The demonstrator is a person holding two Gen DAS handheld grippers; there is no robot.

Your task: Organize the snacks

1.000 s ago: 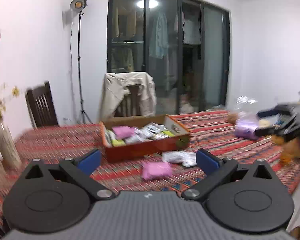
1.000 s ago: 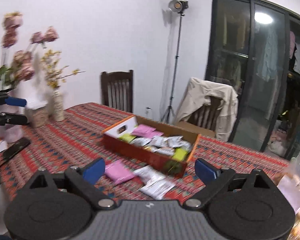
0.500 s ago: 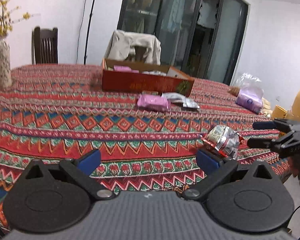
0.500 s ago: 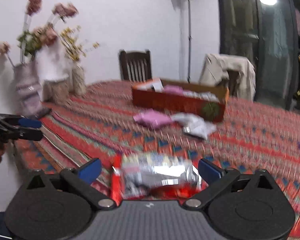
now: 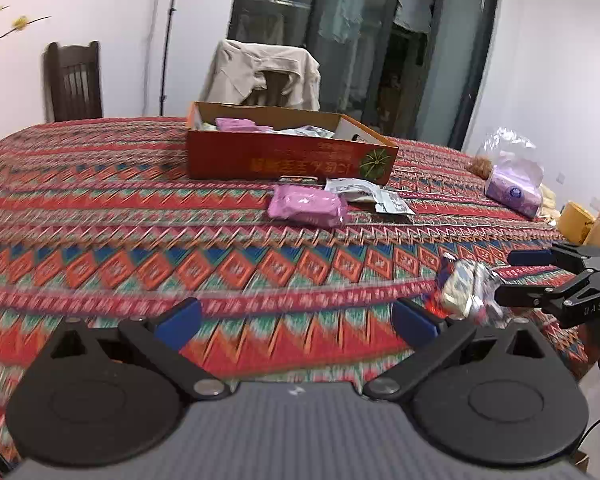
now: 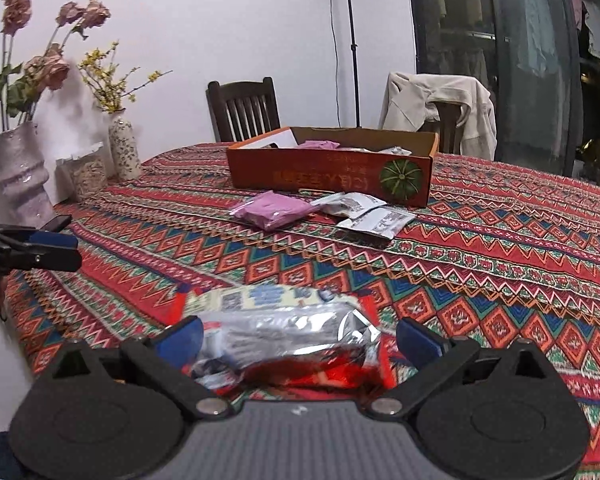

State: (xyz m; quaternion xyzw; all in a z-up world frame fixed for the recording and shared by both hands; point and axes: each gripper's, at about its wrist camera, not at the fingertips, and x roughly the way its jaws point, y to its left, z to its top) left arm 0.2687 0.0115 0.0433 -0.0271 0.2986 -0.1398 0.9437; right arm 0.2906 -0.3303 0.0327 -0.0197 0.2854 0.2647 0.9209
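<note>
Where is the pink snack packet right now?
The pink snack packet lies on the tablecloth just in front of the orange box, left of the white packets in the right wrist view, beyond both grippers.

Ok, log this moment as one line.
step: reaching for snack | right tongs: open, straddling silver-red packet, no grip | left tongs: open, empty | pink packet, white packets: outside box
</note>
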